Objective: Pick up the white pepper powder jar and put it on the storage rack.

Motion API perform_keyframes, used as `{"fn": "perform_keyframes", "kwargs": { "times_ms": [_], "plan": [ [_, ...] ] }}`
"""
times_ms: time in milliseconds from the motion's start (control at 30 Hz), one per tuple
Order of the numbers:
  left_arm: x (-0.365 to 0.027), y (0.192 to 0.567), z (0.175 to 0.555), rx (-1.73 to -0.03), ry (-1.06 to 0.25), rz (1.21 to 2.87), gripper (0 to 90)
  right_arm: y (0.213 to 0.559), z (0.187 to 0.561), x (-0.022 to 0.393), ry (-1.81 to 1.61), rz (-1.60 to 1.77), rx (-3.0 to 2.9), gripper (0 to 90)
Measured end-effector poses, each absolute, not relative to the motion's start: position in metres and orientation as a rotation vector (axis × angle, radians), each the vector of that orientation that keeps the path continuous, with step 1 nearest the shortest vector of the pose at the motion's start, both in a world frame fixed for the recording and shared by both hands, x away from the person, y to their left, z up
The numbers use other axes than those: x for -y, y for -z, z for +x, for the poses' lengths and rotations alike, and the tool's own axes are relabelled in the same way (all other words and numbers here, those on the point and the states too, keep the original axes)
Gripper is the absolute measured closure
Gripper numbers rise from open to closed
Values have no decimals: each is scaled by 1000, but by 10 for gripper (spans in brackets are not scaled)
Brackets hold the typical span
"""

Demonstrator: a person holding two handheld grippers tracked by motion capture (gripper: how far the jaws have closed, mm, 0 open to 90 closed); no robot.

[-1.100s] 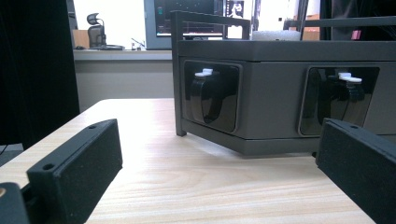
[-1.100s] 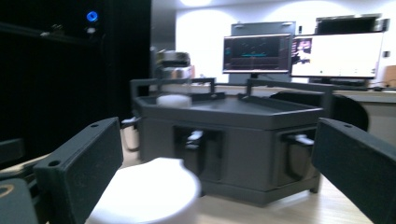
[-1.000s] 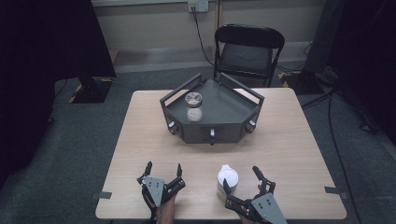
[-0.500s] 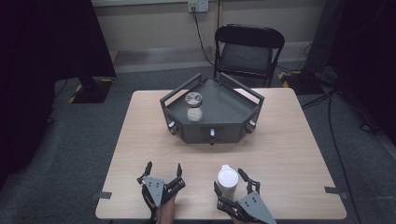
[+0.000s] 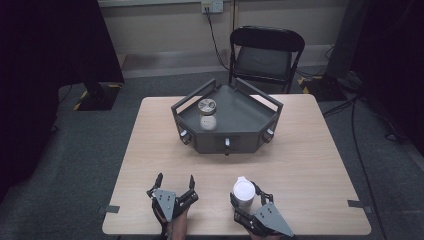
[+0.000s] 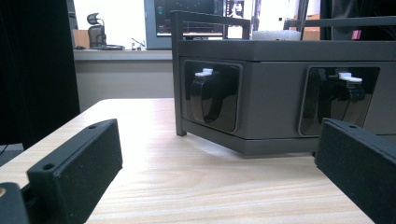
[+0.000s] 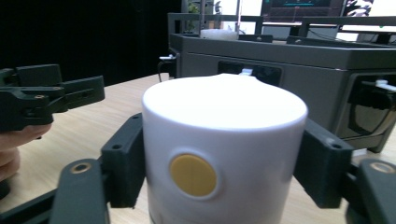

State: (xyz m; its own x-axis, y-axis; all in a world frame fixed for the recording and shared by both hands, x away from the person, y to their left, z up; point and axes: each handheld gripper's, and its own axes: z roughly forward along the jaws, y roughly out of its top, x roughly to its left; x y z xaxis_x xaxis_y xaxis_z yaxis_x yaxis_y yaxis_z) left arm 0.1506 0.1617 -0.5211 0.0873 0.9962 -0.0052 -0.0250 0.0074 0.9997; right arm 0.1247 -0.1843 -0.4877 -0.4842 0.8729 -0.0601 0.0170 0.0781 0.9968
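Right gripper (image 5: 246, 196) clamps white cup (image 5: 243, 193); left gripper (image 5: 173, 181) gapes.

The white container (image 7: 224, 154) between the right gripper (image 5: 248, 200) jaws runs off the bottom edge of the right gripper view, hiding its base. Ahead of the left gripper (image 6: 210, 158), the dark tray (image 6: 280, 93) is cut at the right edge. Screens beyond are blurred.

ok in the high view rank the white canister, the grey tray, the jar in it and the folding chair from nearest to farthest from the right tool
1. White canister, between the right tool's jaws.
2. Grey tray, mid-table ahead.
3. Jar, in the tray's left part.
4. Folding chair, beyond the table's far edge.
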Motion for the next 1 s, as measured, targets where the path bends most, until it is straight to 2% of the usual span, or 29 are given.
{"fn": "perform_keyframes", "kwargs": {
  "times_ms": [1000],
  "plan": [
    [-162, 521, 151, -1129, -1152, 1226, 2, 471, 133, 191, -1515, 920, -1675, 303]
  ]
}}
